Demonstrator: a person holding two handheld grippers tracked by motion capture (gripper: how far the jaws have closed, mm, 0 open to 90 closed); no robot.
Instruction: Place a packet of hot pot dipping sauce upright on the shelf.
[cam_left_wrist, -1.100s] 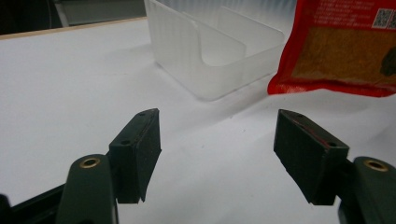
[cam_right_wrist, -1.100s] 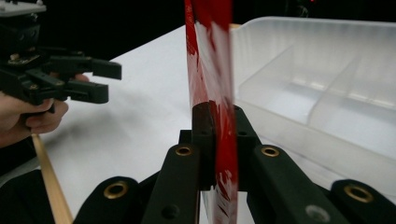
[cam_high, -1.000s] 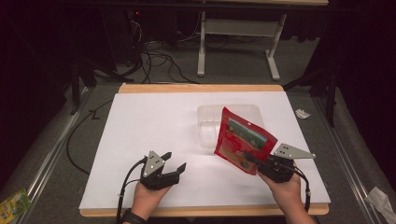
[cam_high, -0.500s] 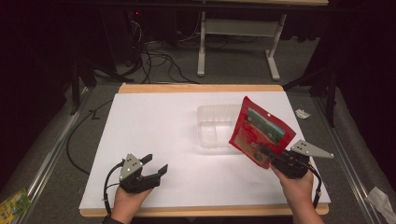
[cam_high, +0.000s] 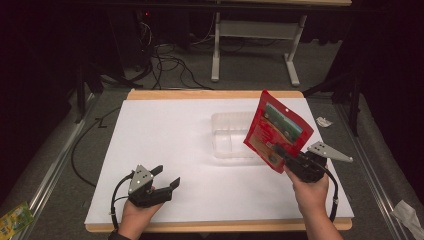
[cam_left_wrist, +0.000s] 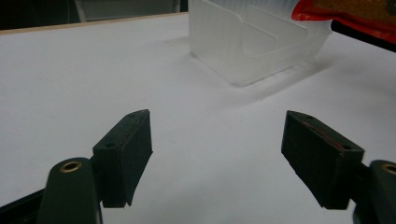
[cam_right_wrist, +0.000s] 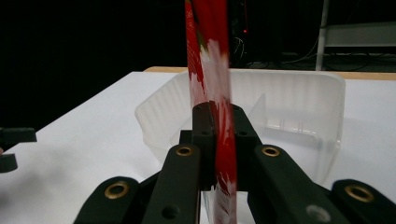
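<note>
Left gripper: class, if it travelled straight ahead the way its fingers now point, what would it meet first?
Probably the clear plastic container. The left gripper is open with nothing between its fingers, and bare white table lies ahead until the container; depth is hard to judge.

Your red pouch (cam_high: 277, 131) looks like glossy plastic film, catching light along its printed face. The container (cam_high: 231, 136) beside it is frosted, translucent plastic with smooth walls. Your surface (cam_high: 165, 130) is matt white, like paper or laminate, edged in pale wood. Both grippers' jaws are matt black plastic with brass-coloured rivets; the plate (cam_high: 330, 150) on your right gripper (cam_high: 276, 151) looks like dull grey metal.
</note>
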